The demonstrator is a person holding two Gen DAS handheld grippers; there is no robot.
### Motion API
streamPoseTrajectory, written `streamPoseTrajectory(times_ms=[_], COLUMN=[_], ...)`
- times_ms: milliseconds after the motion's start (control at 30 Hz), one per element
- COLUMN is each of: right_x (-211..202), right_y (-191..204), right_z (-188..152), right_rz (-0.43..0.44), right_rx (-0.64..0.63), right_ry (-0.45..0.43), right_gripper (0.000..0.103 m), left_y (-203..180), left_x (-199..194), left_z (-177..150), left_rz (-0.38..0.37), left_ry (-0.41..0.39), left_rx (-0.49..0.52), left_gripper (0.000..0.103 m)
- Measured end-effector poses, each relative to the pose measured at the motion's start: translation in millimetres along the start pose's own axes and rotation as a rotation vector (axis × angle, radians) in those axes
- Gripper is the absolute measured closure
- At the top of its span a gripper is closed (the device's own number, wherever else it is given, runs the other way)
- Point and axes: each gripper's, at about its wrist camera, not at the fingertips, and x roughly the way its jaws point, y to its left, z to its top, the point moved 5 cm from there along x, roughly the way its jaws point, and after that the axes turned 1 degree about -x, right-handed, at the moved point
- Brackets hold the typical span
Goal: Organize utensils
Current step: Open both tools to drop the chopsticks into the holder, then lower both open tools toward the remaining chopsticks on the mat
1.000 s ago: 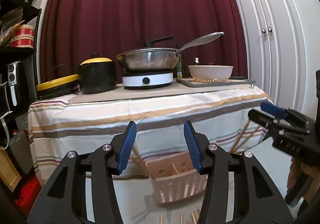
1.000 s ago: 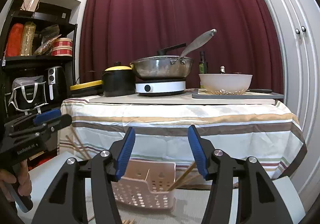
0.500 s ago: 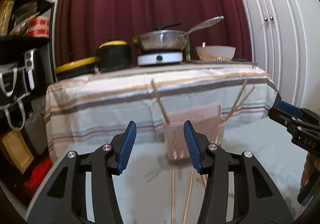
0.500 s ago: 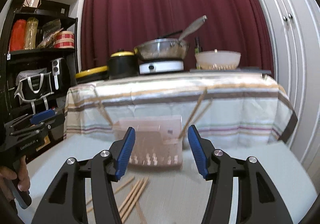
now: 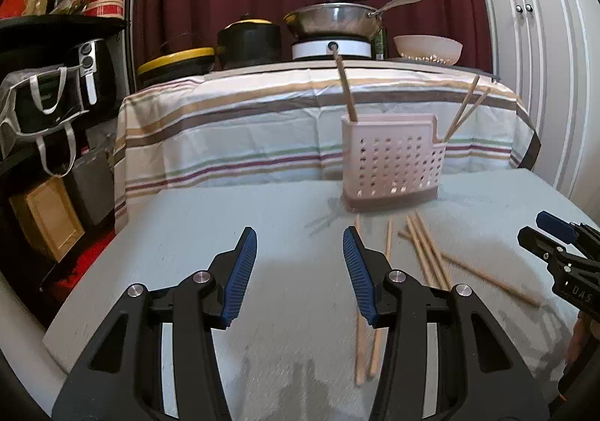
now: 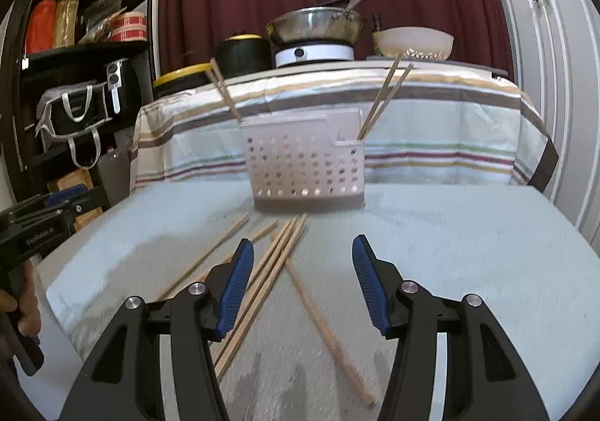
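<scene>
a: both empty?
b: yes. the left hand-held gripper [image 5: 300, 271] and right hand-held gripper [image 6: 303, 282] each stand half-wide, holding nothing.
a: the chopsticks [image 6: 270, 271]?
b: loose on the surface [image 6: 468, 252] before the pink holder [image 6: 303, 166]. i'd single one out, pinch mid-shaft, then tip it upright into a compartment.

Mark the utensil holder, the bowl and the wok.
utensil holder [image 6: 305, 162], right wrist view, perforated front wall
bowl [image 5: 427, 45], left wrist view, outer side
wok [image 5: 332, 21], left wrist view, steel side wall
</scene>
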Motion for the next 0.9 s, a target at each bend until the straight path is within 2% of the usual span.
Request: streamPoseTrajectory(times_ms=[300,600,900], right_x=[10.5,26.8,26.6], right_y=[20.2,32.2,34.6], right_z=[-40.7,-65.4,-66.5], right_rz=[0.022,0.013,0.004], right_rx=[-0.001,-0.038,-0.058], right_ry=[0.113,0.219,0.226], right_gripper=[0.049,0.050,0.050], left_y=[15.0,21.1,13.2], left_x=[-3.1,-0.6,2.0], left_z=[-37.2,-45.4,-47.8], left_rz=[0.007,0.005,-0.012], left_ry=[0.061,0.076,0.088], left_rx=[-0.012,-0.038,-0.042], left_gripper=[0.056,0.056,0.056])
